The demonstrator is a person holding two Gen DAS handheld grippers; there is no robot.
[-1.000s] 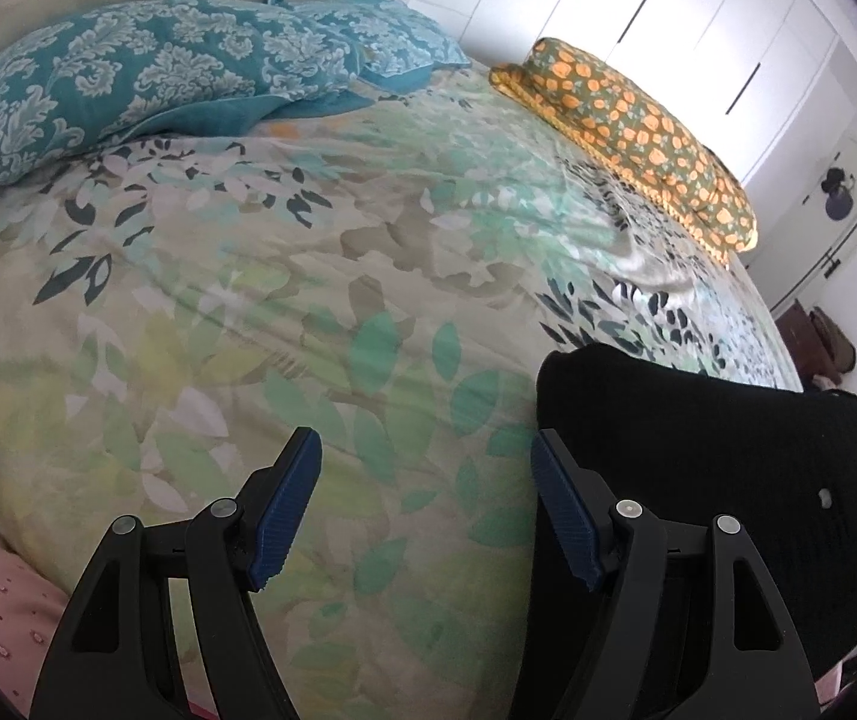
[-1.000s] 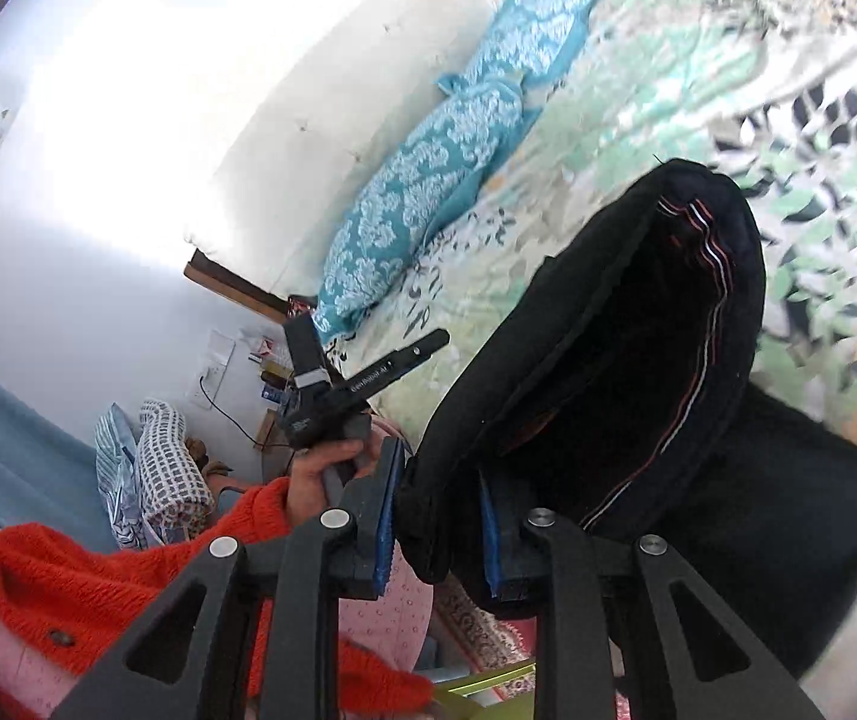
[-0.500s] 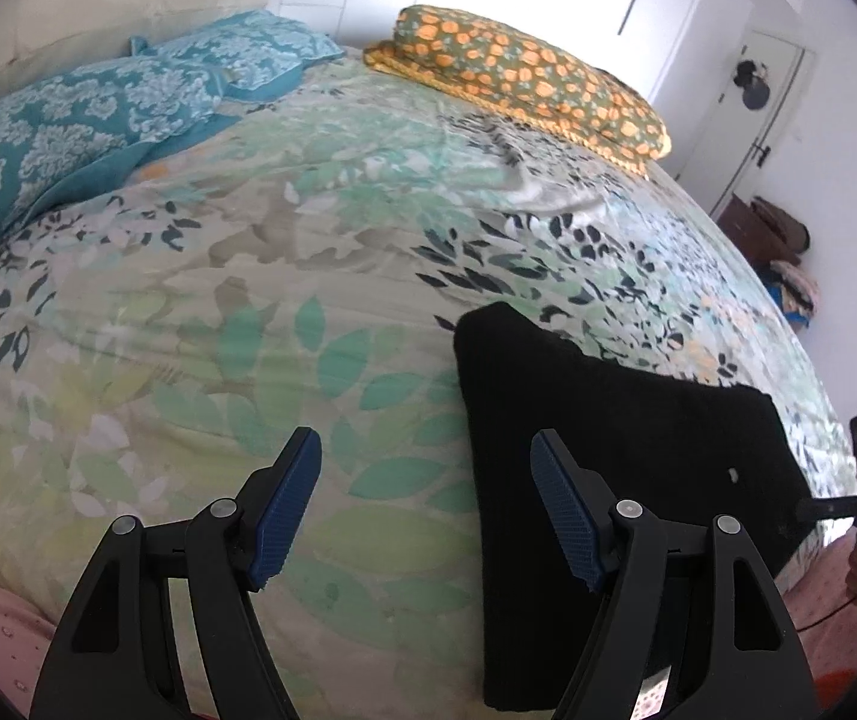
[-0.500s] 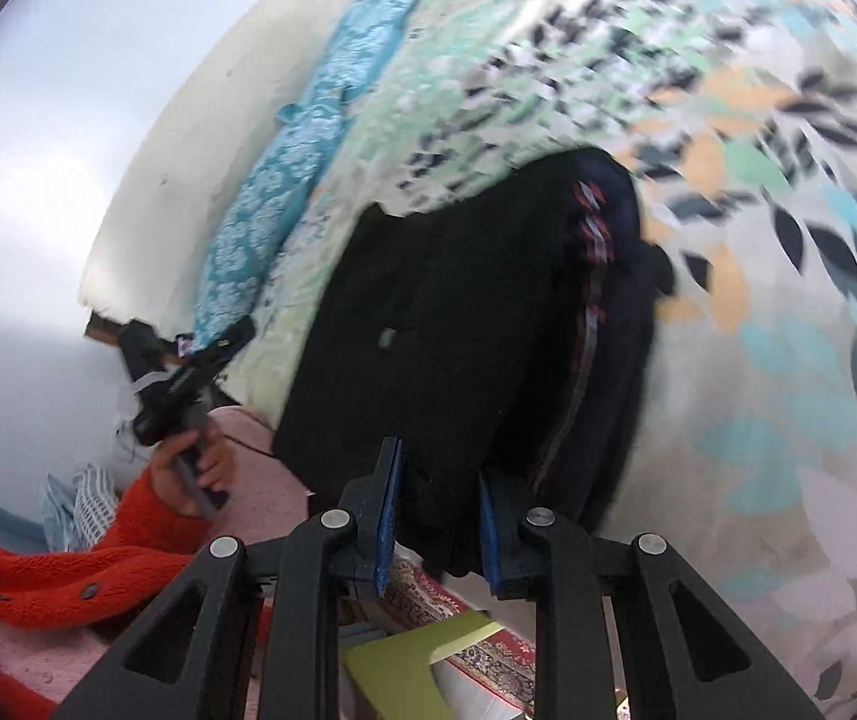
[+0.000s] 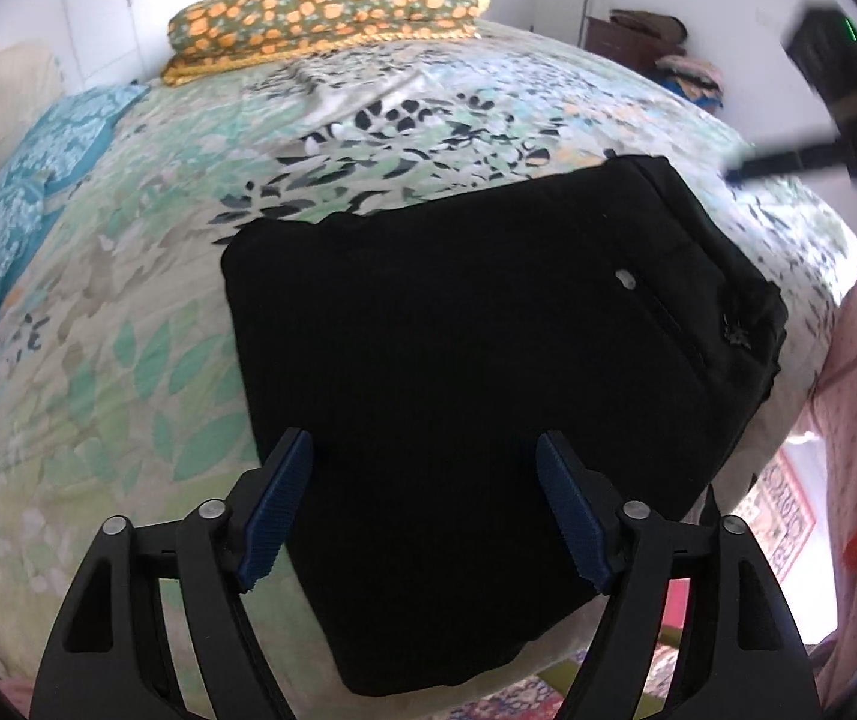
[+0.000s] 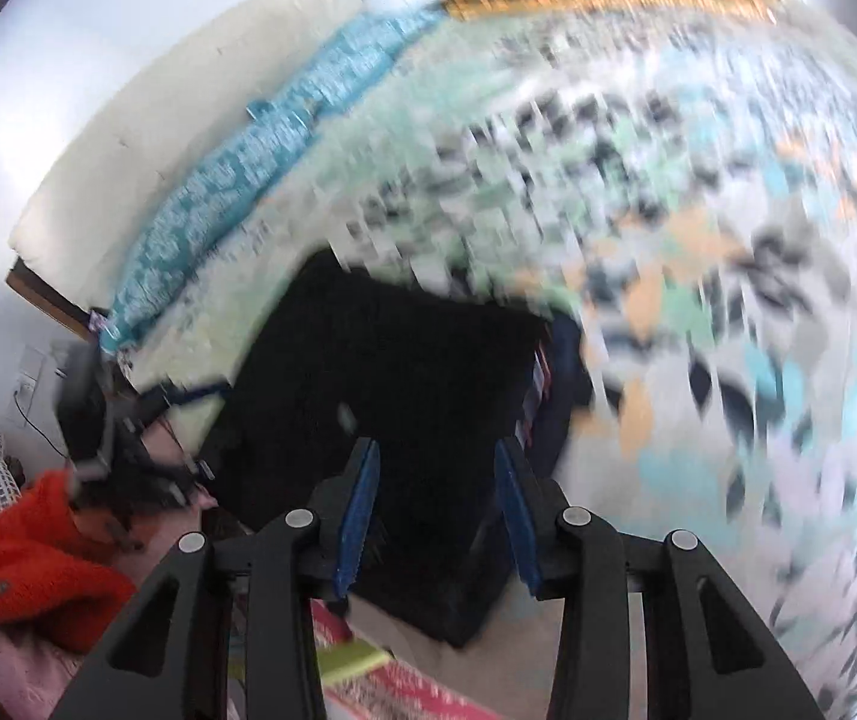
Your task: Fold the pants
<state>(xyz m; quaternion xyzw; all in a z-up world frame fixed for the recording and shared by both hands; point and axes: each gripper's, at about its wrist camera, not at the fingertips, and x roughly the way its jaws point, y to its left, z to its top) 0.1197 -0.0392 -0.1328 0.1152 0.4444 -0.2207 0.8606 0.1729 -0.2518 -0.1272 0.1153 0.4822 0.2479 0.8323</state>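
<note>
Item: black pants (image 5: pixel 488 324), folded into a thick rectangular packet, lying flat on the leaf-print bedspread (image 5: pixel 128 312) at the near edge of the bed, one corner overhanging the edge.

Relation to fingers: the packet lies directly ahead of and below both tools. In the left wrist view its near end fills the gap between the fingers and its long axis runs away from them, slanting up to the right toward the waistband end with the button. In the right wrist view, heavily blurred, the packet also sits just beyond the fingertips, striped edge on the right side. Neither hand is clearly the nearer; both are close over the same near end.

Left gripper (image 5: pixel 422 498): fingers spread wide, nothing pinched, blue pads (image 5: pixel 275 504) apart from the cloth.

Right gripper (image 6: pixel 434 504): jaws have just been opening; pads stand parted with dark cloth seen behind the gap, not pressed on it as far as blur allows.

Pose: both tools angle steeply downward at the bed.

Judgement: fold appears laid down; release or final smoothing is in hand.
</note>
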